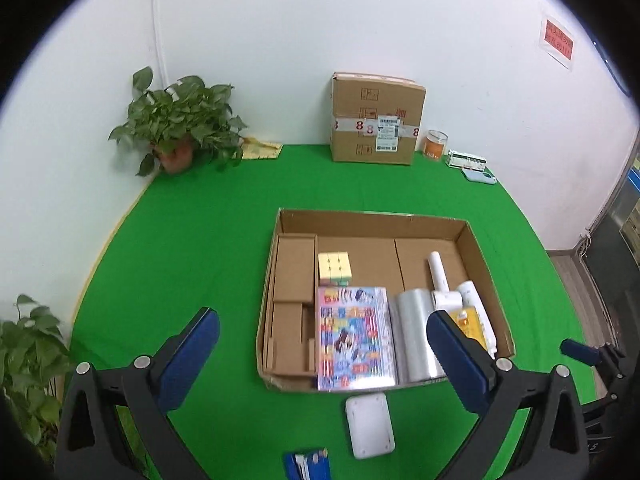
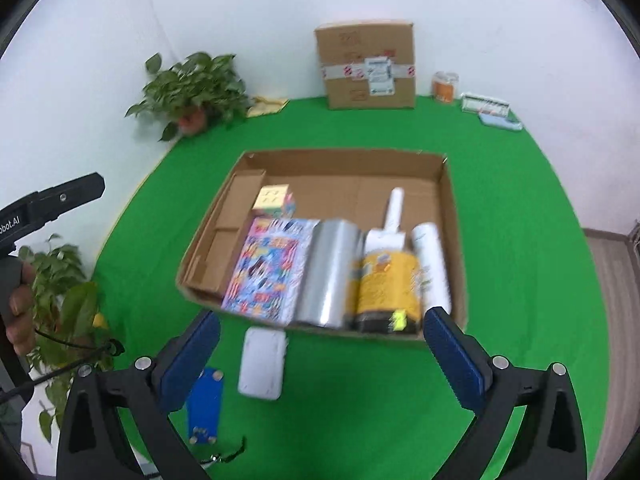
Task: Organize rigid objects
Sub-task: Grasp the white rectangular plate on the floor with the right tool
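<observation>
Above the counter (image 1: 200,208), both tools, left (image 1: 322,344) and right (image 2: 322,344), hang released and empty. At twelve o'clock the tray (image 2: 340,156) holds book (image 2: 266,268), roll (image 2: 330,272) and cube (image 2: 274,199) packed side by side, likely to save room. A white box (image 2: 262,364) waits outside at six.

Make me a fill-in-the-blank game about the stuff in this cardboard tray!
1. The pastel puzzle cube sits inside the open ____ tray.
2. The tabletop cloth is ____.
3. The flat white rectangular device lies ____ the tray, on the cloth.
4. The jaws of the right hand-held gripper are ____.

Missing words: cardboard; green; outside; open
</observation>
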A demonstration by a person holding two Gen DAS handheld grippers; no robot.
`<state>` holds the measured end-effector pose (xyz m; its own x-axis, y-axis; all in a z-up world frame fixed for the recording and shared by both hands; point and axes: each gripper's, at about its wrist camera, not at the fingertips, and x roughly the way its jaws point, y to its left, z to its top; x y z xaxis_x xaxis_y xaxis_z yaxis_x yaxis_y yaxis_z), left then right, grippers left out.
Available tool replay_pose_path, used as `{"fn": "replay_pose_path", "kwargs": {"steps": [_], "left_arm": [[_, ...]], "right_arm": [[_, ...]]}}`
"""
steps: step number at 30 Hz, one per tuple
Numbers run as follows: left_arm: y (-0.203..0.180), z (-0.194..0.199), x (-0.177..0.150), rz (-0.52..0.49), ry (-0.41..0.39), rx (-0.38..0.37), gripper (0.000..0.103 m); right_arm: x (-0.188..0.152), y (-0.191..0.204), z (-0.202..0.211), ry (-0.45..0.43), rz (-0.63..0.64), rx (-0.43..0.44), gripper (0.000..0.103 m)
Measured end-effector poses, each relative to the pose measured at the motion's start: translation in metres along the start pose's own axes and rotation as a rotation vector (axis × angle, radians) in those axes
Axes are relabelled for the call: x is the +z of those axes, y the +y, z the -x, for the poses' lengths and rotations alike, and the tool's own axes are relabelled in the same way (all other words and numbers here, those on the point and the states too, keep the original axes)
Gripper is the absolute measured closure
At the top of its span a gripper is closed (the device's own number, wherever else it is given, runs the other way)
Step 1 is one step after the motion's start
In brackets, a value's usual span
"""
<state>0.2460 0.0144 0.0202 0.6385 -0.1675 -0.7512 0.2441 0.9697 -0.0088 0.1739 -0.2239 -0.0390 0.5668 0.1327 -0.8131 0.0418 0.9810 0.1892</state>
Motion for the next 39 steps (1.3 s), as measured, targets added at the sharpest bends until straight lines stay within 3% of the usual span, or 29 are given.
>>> {"fn": "replay_pose_path", "kwargs": {"steps": [6,11,16,20,25,27,29,30,33,35,39], "left_arm": [[0.007,-0.002,-0.029,-0.032,0.042,0.078,0.000],[0.019,-0.015,-0.053,-0.020,0.102,0.094,0.000],[0.040,-0.053,-0.089,0.016,0.296,0.086,0.000],[0.049,-0.073,-0.117,0.018,0.425,0.090,0.000],[0.056,-0.077,-0.143,0.029,0.502,0.090,0.000],[0.059,-0.075,-0.150,0.050,0.525,0.088,0.000],[0.062,-0.073,-0.153,0.084,0.535,0.070,0.000],[0.063,-0.071,-0.153,0.097,0.537,0.060,0.000],[0.060,-0.074,-0.153,0.097,0.546,0.050,0.000],[0.055,-0.078,-0.151,0.085,0.552,0.037,0.001],[0.031,-0.086,-0.148,0.084,0.562,-0.086,0.002]], "right_arm": [[-0.025,0.032,-0.010,0.047,0.062,0.068,0.001],[-0.050,0.057,-0.046,0.163,0.097,0.099,0.001],[-0.082,0.072,-0.116,0.375,0.067,0.066,0.002],[-0.101,0.080,-0.166,0.455,0.038,0.050,0.003],[-0.115,0.094,-0.209,0.450,0.087,-0.036,0.003],[-0.120,0.100,-0.221,0.444,0.109,-0.033,0.004],[-0.126,0.104,-0.230,0.442,0.131,-0.039,0.019],[-0.129,0.106,-0.232,0.441,0.138,-0.028,0.020],[-0.138,0.107,-0.227,0.410,0.139,0.050,0.037],[-0.146,0.107,-0.219,0.402,0.166,0.049,0.039],[-0.172,0.082,-0.196,0.412,0.142,0.075,0.040]]}}
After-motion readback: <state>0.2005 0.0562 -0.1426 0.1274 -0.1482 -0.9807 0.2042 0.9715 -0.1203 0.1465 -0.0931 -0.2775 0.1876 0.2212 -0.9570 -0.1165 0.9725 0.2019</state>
